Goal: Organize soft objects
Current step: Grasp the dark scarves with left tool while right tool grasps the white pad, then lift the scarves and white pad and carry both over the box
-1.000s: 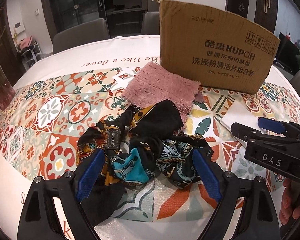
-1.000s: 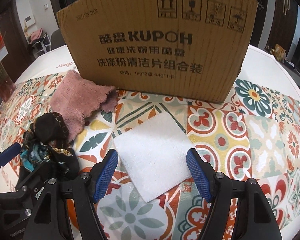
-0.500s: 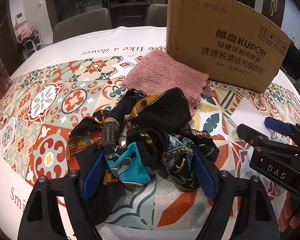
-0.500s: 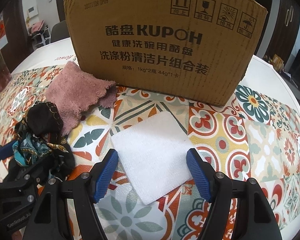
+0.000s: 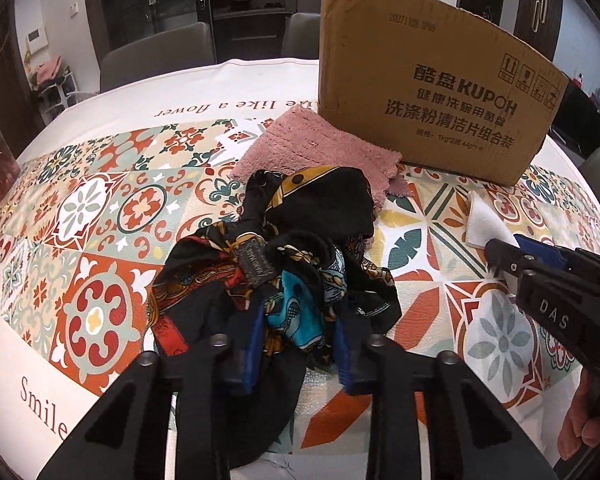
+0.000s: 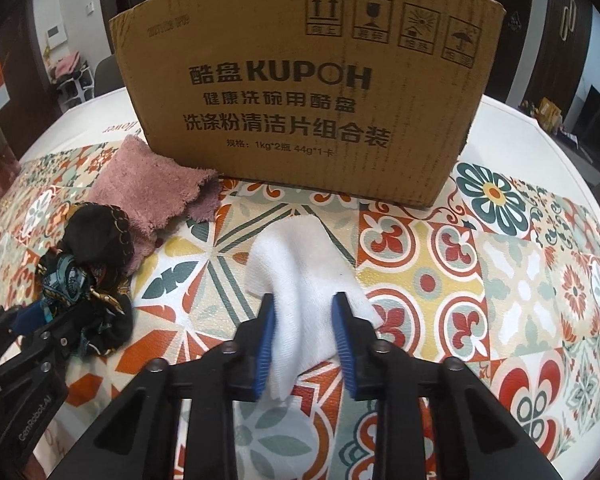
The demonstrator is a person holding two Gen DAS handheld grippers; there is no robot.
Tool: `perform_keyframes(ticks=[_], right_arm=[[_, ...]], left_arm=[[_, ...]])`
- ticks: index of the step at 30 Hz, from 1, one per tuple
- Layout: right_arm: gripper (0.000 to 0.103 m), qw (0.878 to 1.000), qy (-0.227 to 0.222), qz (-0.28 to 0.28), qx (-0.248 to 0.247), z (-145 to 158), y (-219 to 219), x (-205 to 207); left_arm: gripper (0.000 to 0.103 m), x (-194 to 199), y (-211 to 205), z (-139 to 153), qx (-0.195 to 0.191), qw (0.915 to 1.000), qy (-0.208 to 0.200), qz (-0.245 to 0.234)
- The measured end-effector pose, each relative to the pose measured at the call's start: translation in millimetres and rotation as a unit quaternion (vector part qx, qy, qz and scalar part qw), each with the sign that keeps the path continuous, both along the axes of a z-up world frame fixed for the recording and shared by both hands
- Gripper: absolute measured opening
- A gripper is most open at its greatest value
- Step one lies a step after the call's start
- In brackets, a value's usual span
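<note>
Left gripper (image 5: pixel 296 344) just closed pinching scarf (image 5: pixel 292 256); right gripper (image 6: pixel 304 340) pinching white cloth (image 6: pixel 300 268).

Black gripper (image 6: pixel 302 320) frames, ribbed blue fingers (image 6: pixel 265 344), silver screws, white lettering.

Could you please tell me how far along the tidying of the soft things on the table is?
Nothing looks put away yet. In hand: the left tongs have just closed on the patterned scarf, and the right tongs have just closed on the white cloth, bunching it. Both cloths are on the table. Left: the pink towel lies untouched beside the cardboard box.
</note>
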State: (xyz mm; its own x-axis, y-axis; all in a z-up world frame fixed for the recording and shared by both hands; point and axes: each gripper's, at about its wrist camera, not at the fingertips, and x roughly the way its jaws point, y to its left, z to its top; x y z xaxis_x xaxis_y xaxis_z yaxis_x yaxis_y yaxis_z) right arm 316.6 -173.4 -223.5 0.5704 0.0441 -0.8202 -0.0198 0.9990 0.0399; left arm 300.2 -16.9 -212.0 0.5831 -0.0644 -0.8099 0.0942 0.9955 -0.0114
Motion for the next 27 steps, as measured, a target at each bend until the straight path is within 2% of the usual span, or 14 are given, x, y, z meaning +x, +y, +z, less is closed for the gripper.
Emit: perform_keyframes(ticks=[4, 14, 27], right_arm=[[0.018, 1.000, 0.004, 0.001, 0.012, 2, -3, -4], [0.013, 1.000, -0.015, 0.003, 0.017, 25, -5, -20], [0.013, 0.998, -0.058, 0.000, 0.022, 70, -7, -44]], left_arm=[[0.019, -2, 0, 3, 0.001, 1.0000, 0.001, -0.002], [0.016, -17, 1, 25, 0.007, 0.9998, -0.020, -0.007], [0.016, -37, 1, 68, -0.002, 0.9978, -0.064, -0.017]])
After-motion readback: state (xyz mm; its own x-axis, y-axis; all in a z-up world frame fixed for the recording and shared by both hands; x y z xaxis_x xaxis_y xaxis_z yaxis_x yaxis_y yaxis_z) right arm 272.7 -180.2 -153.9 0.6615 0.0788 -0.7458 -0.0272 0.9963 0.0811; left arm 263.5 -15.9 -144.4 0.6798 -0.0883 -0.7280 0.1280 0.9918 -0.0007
